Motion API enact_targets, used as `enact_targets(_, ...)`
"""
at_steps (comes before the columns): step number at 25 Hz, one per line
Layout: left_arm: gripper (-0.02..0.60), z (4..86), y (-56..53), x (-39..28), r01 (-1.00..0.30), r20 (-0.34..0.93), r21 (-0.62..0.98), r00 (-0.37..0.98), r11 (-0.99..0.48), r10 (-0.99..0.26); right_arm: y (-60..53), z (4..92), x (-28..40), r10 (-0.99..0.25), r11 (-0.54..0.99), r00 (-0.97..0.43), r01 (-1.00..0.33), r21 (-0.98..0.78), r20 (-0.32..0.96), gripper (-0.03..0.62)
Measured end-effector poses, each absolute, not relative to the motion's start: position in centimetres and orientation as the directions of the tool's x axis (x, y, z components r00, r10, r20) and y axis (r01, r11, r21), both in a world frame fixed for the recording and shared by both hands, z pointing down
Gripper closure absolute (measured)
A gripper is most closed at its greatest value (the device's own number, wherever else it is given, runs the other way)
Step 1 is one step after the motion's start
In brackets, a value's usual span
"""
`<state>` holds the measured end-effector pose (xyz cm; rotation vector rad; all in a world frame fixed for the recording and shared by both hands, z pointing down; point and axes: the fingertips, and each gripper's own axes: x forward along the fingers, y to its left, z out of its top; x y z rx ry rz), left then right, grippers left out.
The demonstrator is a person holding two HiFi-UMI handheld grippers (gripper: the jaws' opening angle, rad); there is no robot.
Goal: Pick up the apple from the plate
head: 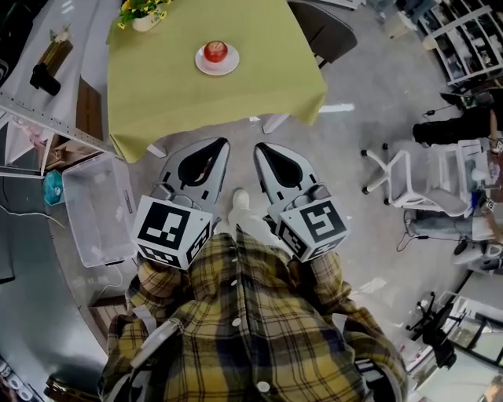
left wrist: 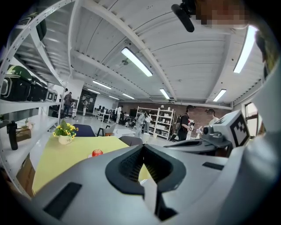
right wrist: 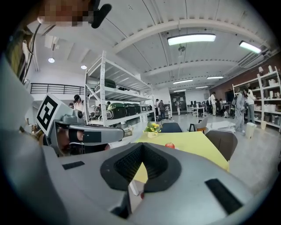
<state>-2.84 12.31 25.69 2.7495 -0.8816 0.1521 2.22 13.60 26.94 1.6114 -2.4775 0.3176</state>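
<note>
A red apple sits on a white plate on the table with the yellow-green cloth. Both grippers hang over the floor short of the table's near edge, side by side and pointing at it. My left gripper is shut with nothing in it, and my right gripper is shut and empty too. In the left gripper view the apple lies far off, left of the closed jaw tips. In the right gripper view the apple shows right of the tips.
A flower pot stands at the table's far left corner. A grey chair is at the table's right side. A clear plastic bin and a shelf rack are on the left, a white office chair on the right.
</note>
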Motion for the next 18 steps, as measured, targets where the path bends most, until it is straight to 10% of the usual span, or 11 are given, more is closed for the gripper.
enact_targets(18, 0.574, 25.9, 4.2, 5.0, -0.710, 0.172, 0.183, 0.704, -0.680, -0.689, 5.1, 27.8, 10.6, -0.807, 0.522, -0.527, -0.848, -0.095, 0.267, 0.600)
